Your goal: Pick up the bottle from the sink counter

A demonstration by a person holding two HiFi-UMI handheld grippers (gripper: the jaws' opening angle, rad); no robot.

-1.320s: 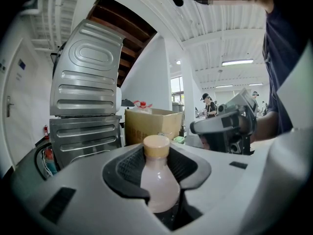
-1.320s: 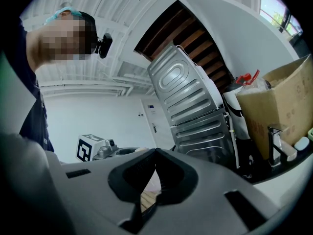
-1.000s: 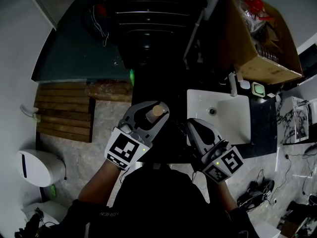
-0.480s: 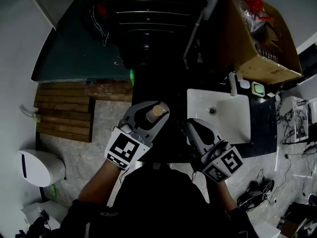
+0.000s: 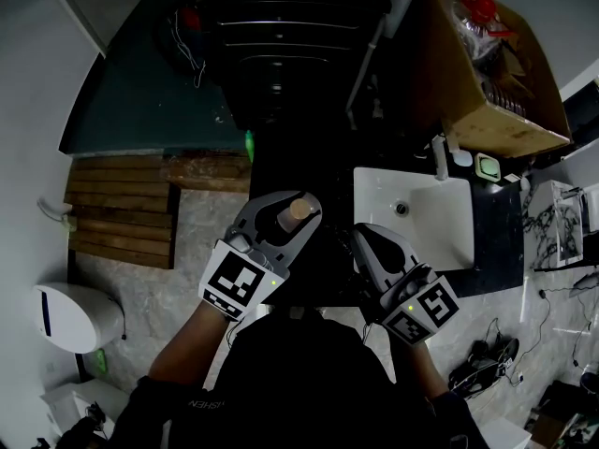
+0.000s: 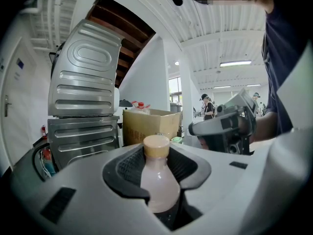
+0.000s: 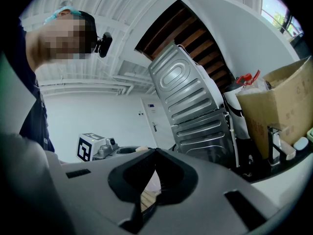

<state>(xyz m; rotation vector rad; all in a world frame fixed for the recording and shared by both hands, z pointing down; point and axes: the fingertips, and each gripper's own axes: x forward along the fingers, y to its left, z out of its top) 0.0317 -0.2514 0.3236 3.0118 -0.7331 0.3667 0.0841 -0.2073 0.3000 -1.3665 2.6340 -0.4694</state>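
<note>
A small bottle (image 6: 157,180) with pale pink liquid and a tan cap (image 5: 299,208) stands upright between the jaws of my left gripper (image 5: 284,215), which is shut on its body. In the left gripper view the black pads (image 6: 128,169) press both sides of the bottle. It is held in the air left of the white sink (image 5: 432,224), above the dark counter edge. My right gripper (image 5: 372,249) is beside it, in front of the sink, its jaws shut with nothing between them (image 7: 152,177).
A faucet (image 5: 439,162) and a soap dish (image 5: 489,168) sit behind the basin. A cardboard box (image 5: 496,73) of clutter stands at the back right. A ribbed metal appliance (image 5: 285,36) is straight ahead. A wooden mat (image 5: 122,209) and a toilet (image 5: 77,314) lie on the floor at left.
</note>
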